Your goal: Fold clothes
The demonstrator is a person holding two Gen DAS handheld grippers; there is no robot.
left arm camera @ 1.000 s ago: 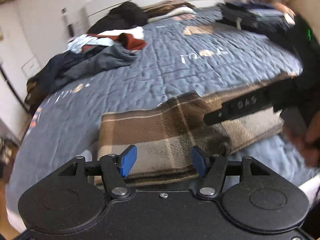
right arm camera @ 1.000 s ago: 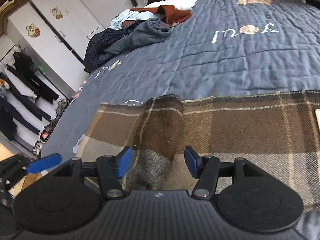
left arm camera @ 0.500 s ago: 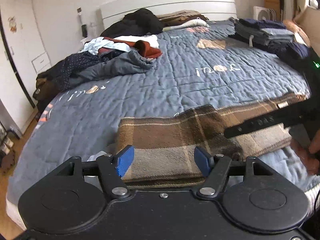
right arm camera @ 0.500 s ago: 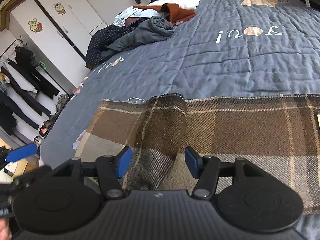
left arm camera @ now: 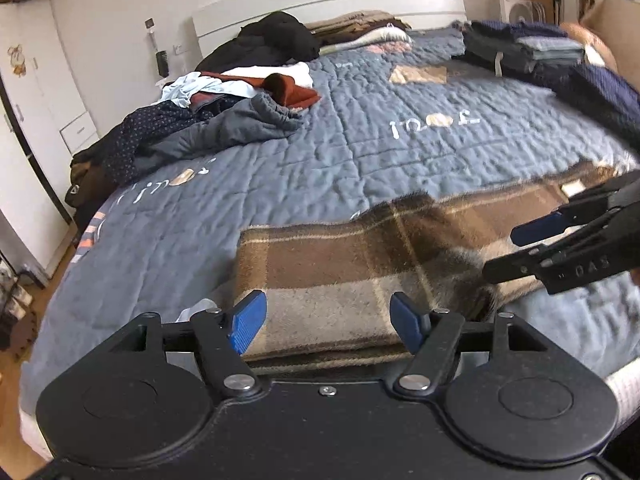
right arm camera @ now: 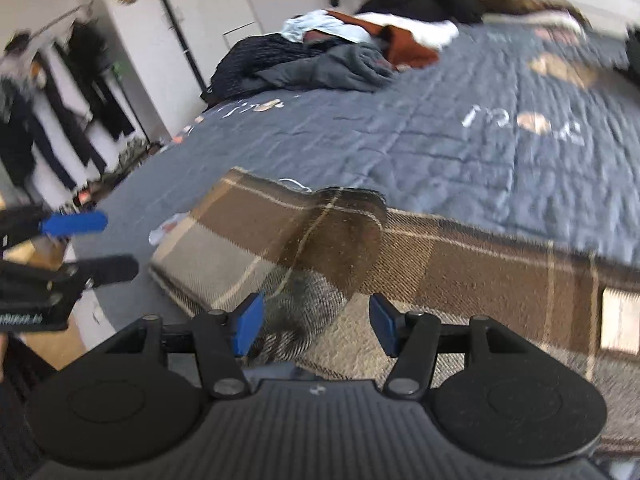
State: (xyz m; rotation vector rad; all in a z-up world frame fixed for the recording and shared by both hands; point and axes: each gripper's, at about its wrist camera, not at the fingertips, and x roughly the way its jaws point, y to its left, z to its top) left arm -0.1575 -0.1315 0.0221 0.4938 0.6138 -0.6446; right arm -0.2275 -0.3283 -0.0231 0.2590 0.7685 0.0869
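Observation:
A brown and beige plaid garment (left arm camera: pixel 340 264) lies folded in a long band across the near edge of the blue quilt (left arm camera: pixel 360 152). My left gripper (left arm camera: pixel 327 326) hovers over its left end, open, pads clear of the cloth. My right gripper (right arm camera: pixel 315 322) is open over the middle of the plaid garment (right arm camera: pixel 460 264), where a raised fold (right arm camera: pixel 340 236) stands up between its fingers; the right pad is clear of it. Each gripper shows in the other's view: the right gripper (left arm camera: pixel 528 248) and the left gripper (right arm camera: pixel 88 244).
A heap of unfolded clothes (left arm camera: pixel 224 120) covers the far left of the bed, with a black coat (left arm camera: pixel 276 40) by the headboard. Folded stacks (left arm camera: pixel 532 52) sit at the far right. A rack of hanging clothes (right arm camera: pixel 60 100) and white wardrobes stand beyond the bed's left side.
My left gripper's jaws have spread a little wider. The right wrist view has rolled and is now blurred, and the right gripper has drawn off to the right in the left view. The garment lies unchanged.

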